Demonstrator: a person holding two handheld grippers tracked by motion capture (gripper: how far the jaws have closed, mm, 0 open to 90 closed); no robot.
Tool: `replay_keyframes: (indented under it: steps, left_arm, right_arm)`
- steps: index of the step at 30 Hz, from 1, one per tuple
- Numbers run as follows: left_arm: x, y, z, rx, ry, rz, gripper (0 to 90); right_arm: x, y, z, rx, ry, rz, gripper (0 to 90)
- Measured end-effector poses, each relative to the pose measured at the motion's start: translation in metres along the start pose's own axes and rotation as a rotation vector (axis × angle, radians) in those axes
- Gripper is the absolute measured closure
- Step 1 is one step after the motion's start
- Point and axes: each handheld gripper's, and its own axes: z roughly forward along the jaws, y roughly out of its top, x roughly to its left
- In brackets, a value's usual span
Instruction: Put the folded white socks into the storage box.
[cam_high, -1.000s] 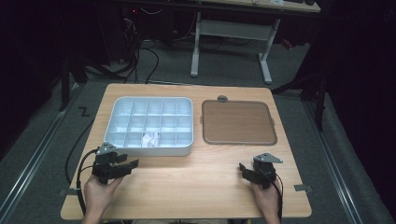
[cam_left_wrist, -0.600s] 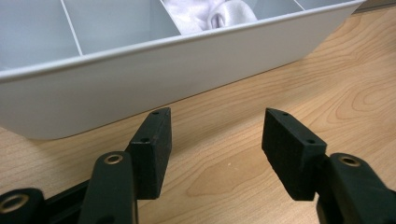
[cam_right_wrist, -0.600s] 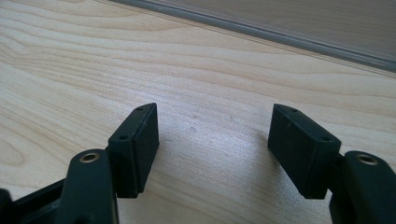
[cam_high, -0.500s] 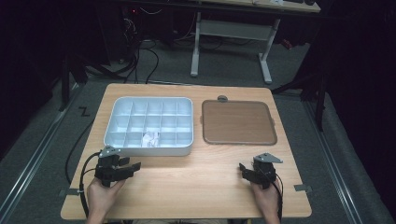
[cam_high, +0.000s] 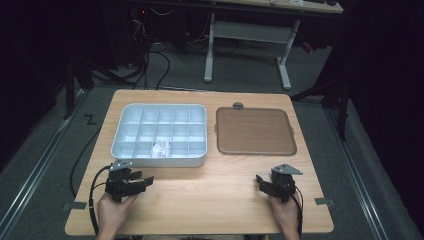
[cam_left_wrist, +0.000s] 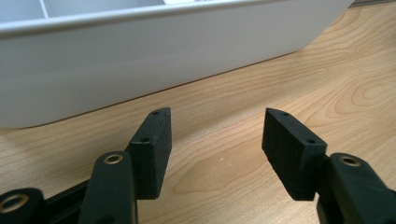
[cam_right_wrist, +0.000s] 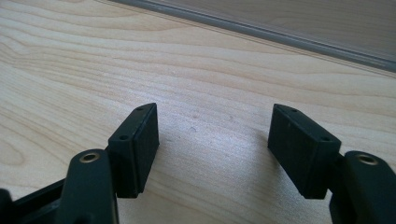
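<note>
My left gripper (cam_high: 135, 178) rests low over the wooden table (cam_high: 210, 200) at the near left, just in front of the white compartment tray (cam_high: 160, 161). In the left gripper view its jaws (cam_left_wrist: 218, 113) stand open over bare wood, with the tray's wall (cam_left_wrist: 140, 65) close ahead. One near compartment holds a crumpled white piece (cam_high: 161, 147). At the near right my right gripper (cam_high: 274, 181) is also open; the right gripper view (cam_right_wrist: 215, 108) has only wood between the jaws. The brown mat's edge (cam_right_wrist: 280, 32) lies ahead of it.
The brown mat (cam_high: 255, 131) lies to the right of the tray. A small grey round thing (cam_high: 238, 105) sits at the mat's far edge. Bare wood runs between the two grippers along the near side. Beyond the table are a desk frame (cam_high: 245, 35) and floor cables.
The left gripper has shifted slightly toward the near edge of the table. The right gripper has kept still. Both pairs of jaws stand as wide as before.
</note>
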Motion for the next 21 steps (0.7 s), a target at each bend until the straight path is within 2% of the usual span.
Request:
replay_keyframes:
  steps: [12,21]
  left_arm:
    - [-0.001,-0.011,0.006,0.013,-0.003,-0.012,43.2]
    - [-0.003,-0.019,0.012,0.017,0.005,0.014,43.0]
  right_arm:
    - [0.000,0.000,0.000,0.000,0.000,0.000,34.1]
    - [0.000,0.000,0.000,0.000,0.000,0.000,34.1]
